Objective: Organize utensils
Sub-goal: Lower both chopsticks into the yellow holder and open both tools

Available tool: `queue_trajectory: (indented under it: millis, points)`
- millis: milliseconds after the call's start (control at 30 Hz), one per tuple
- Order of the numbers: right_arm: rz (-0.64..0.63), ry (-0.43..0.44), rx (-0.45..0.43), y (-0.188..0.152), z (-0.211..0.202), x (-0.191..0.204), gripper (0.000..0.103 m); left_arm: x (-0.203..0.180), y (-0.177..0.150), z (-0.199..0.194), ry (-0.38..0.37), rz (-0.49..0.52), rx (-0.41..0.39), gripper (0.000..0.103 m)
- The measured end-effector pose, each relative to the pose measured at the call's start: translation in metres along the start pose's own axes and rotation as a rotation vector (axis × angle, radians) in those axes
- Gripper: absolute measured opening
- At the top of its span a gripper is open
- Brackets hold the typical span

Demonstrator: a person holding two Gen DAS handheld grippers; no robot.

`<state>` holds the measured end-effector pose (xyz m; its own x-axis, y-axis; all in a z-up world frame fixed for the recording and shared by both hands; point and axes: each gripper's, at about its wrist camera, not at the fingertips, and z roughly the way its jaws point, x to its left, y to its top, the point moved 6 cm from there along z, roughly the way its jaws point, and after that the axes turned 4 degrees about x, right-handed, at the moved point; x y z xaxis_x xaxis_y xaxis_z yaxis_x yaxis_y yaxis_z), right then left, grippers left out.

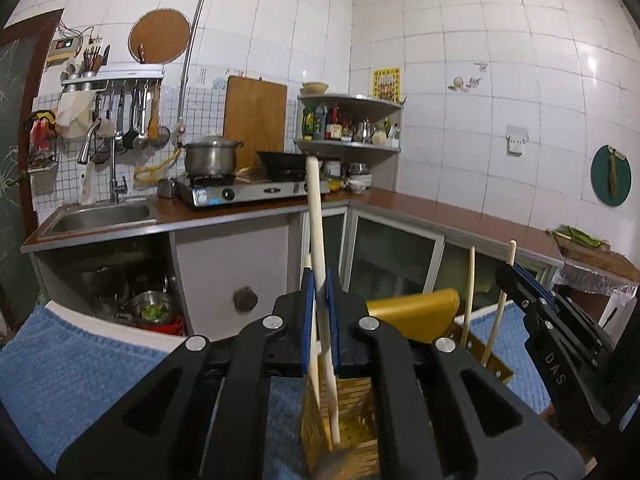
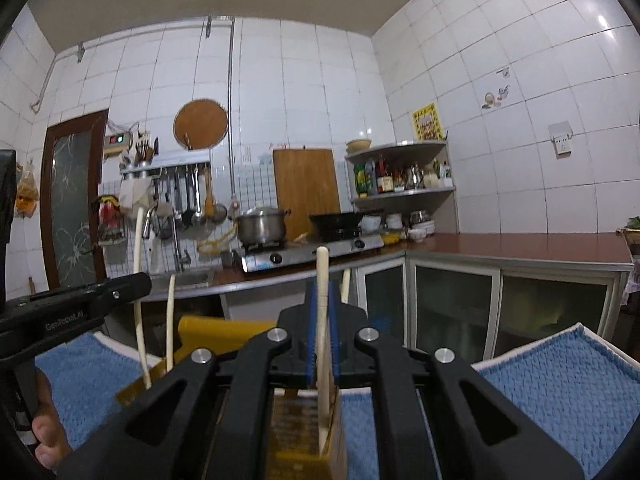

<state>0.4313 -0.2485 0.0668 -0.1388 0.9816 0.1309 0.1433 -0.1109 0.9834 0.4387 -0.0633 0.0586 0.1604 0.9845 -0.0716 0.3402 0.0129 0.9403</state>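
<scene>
White tiles cover the kitchen walls (image 1: 460,60), and below them a brown counter (image 1: 420,204) runs round the corner, carrying a steel sink (image 1: 100,216), a gas stove (image 1: 248,192) with a lidded pot (image 1: 210,156) and a dark wok (image 1: 284,160), and a corner shelf (image 2: 400,172) crowded with bottles. Nearer, a blue towel (image 1: 72,368) is spread over the desk, and a yellow holder (image 1: 352,432) with slatted walls stands on it, its gold-coloured top part (image 1: 416,312) rising behind. The left gripper (image 1: 319,304) hangs over this holder with its blue-padded fingers (image 1: 307,312) clenched on a pale wooden chopstick (image 1: 318,240); the stick stands nearly upright, slightly tilted, and its lower end reaches down inside the holder. The right gripper (image 2: 322,332) is likewise clenched on a second chopstick (image 2: 322,280), which stands upright with its lower tip inside a compartment of the same holder. In the left wrist view the right gripper shows at the right edge, just beside two thin pale sticks (image 1: 470,292) rising near the holder; whether both are chopsticks already seated in it I cannot tell. A hand (image 2: 48,436) grips the left gripper's handle at the lower left of the right wrist view.
</scene>
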Motion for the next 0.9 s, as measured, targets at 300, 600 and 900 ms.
queue_trajectory:
  millis: [300, 600, 900]
  points:
    - [-0.043, -0.011, 0.068, 0.002, -0.007, 0.005, 0.006, 0.011, -0.027, 0.01, -0.005, -0.025, 0.147, 0.008]
    - [-0.055, -0.02, 0.157, 0.002, -0.004, 0.001, 0.007, 0.011, -0.025, -0.004, 0.012, 0.011, 0.172, 0.009]
    - [-0.02, -0.011, 0.228, 0.007, -0.01, -0.003, 0.055, 0.017, -0.007, -0.019, 0.033, 0.002, 0.191, 0.055]
